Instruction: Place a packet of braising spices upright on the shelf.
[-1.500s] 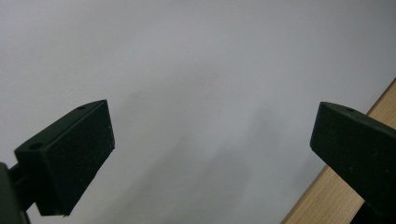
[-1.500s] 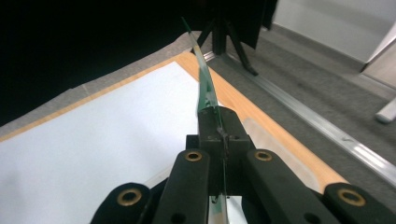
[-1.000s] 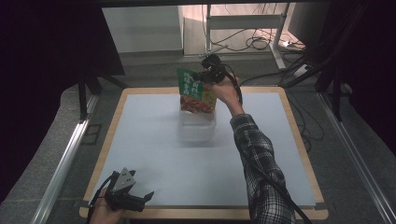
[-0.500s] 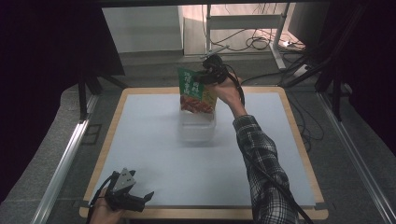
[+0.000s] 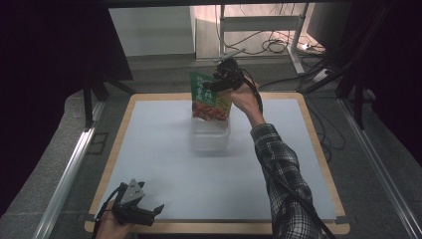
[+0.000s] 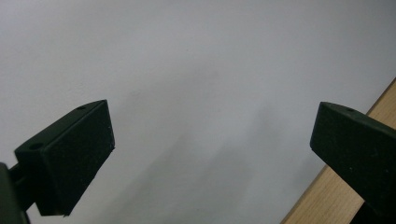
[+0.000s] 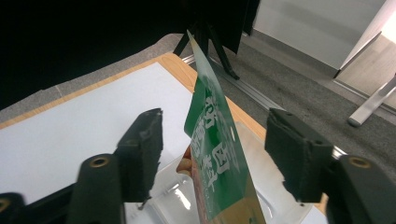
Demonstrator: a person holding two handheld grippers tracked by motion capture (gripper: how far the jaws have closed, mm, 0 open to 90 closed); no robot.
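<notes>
A green and red snack bag [image 5: 205, 97] stands upright in a clear plastic container [image 5: 210, 138] at the far middle of the white mat. My right gripper [image 5: 215, 82] hovers at the bag's top edge. In the right gripper view the bag [image 7: 219, 177] rises between the jaws of the right gripper [image 7: 217, 127], which have just been opening. Both pads stand clear of it, with a gap on each side. My left gripper [image 5: 155, 213] rests at the mat's near left corner, its jaws wide apart with nothing between them; the left gripper [image 6: 210, 140] sees bare mat.
The white mat [image 5: 164, 149] lies on a wooden-edged table [image 5: 318, 149]. Dark curtains stand at left and right. Beyond the far edge, cables [image 5: 278, 47] lie on the floor beside metal frame legs [image 5: 298, 45].
The right hand has stayed at the bag's top with hardly any shift. The bag still stands in the container. The left gripper has not moved.
</notes>
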